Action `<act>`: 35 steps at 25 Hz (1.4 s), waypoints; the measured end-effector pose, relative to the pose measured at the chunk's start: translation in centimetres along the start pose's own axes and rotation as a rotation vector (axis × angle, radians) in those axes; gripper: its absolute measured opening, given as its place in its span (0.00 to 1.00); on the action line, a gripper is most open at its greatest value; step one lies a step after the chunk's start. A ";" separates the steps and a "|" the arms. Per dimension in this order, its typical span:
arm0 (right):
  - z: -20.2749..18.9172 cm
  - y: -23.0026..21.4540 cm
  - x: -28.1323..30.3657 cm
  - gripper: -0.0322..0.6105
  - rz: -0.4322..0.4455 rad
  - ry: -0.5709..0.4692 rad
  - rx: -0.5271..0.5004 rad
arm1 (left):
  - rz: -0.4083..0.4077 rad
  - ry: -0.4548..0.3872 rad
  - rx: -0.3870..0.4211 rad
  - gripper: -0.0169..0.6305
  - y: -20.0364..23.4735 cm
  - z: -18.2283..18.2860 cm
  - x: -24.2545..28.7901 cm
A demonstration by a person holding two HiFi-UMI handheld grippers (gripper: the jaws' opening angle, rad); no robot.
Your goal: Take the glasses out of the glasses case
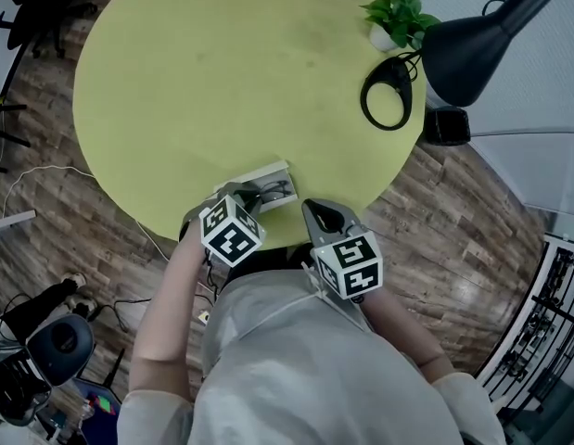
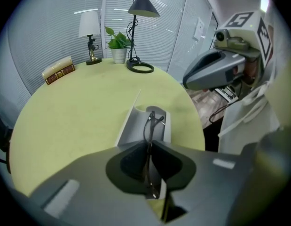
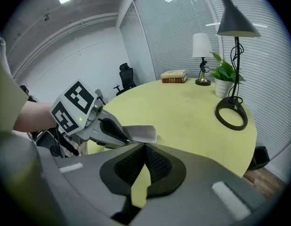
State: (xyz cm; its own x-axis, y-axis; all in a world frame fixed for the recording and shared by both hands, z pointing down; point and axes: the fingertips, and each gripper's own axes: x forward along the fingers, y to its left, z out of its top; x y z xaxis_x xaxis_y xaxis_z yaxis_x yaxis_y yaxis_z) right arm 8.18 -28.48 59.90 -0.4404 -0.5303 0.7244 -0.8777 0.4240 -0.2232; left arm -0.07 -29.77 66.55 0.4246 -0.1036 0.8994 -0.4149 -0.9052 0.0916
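Between near-shut jaws of left gripper (image 2: 150, 144): glasses (image 2: 151, 118).

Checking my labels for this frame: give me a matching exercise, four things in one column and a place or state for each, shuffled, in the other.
1. glasses
2. glasses case
3. right gripper
4. desk lamp

A. fingers together, nothing between them
B. beside the potted plant
C. lying open near the table's edge
D. pinched by the left gripper

Pairs: 1-D, 2-C, 3-A, 4-B.
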 end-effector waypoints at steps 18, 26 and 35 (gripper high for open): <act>1.9 -1.9 -1.9 0.05 -0.059 -0.054 0.007 | 0.088 -0.116 0.095 0.05 0.1 1.5 -2.6; 2.8 -2.2 -2.5 0.05 -0.083 -0.078 0.003 | 0.153 -0.311 -0.026 0.05 1.3 4.7 -7.1; 6.0 -0.3 -3.3 0.05 -0.056 -0.146 -0.075 | 0.390 -0.599 -0.293 0.05 3.7 5.7 -14.4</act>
State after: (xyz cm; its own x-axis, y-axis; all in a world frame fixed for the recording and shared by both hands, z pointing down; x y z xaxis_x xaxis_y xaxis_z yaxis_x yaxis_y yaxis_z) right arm 8.77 -31.21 53.67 -0.4187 -0.6532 0.6309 -0.8876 0.4413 -0.1321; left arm -3.16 -33.97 51.54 0.5323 -0.6733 0.5131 -0.7846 -0.6200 0.0004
